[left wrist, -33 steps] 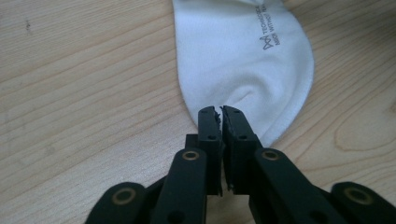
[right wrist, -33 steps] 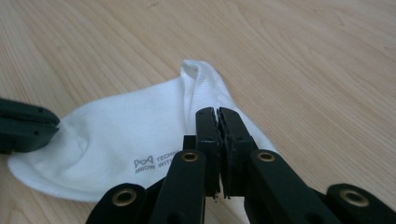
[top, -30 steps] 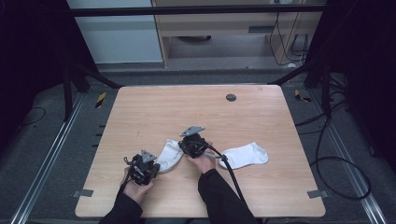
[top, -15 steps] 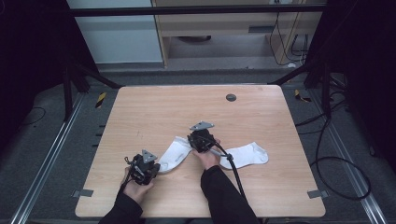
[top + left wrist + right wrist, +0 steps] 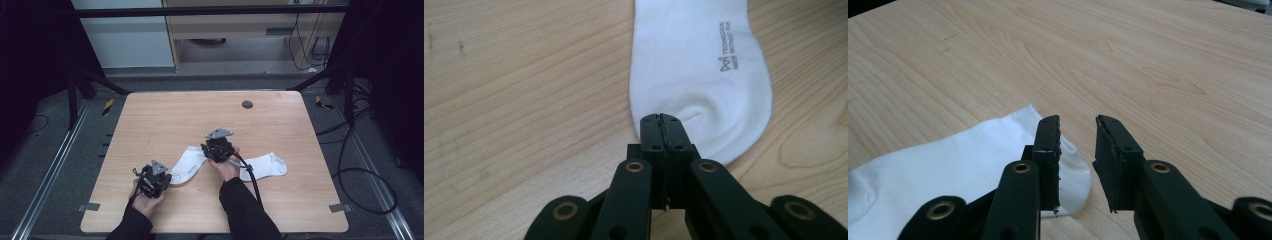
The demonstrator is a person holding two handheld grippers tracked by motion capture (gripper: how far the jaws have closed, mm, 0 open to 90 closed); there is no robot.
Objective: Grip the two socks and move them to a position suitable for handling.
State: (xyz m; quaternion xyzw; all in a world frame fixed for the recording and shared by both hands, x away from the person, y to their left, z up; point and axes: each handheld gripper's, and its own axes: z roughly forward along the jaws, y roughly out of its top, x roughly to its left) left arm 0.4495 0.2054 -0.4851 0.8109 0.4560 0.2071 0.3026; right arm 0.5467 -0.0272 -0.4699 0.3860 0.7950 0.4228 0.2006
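Here, L gripper [image 5: 661,119]: jaws closed, pinching toe end of left sock [image 5: 696,65], flat on wooden table [image 5: 165,115]. R gripper [image 5: 1078,145]: jaws apart, holding nothing, above that sock's cuff end. Second sock [image 5: 267,165] lies just beside R hand [image 5: 226,167].

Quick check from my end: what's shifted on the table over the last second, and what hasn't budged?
The right gripper moved away from the person, up along the left sock toward its far end; its jaws stand open above that end. The left gripper stayed put, jaws shut on the sock's near end. The right sock and the table are unchanged.
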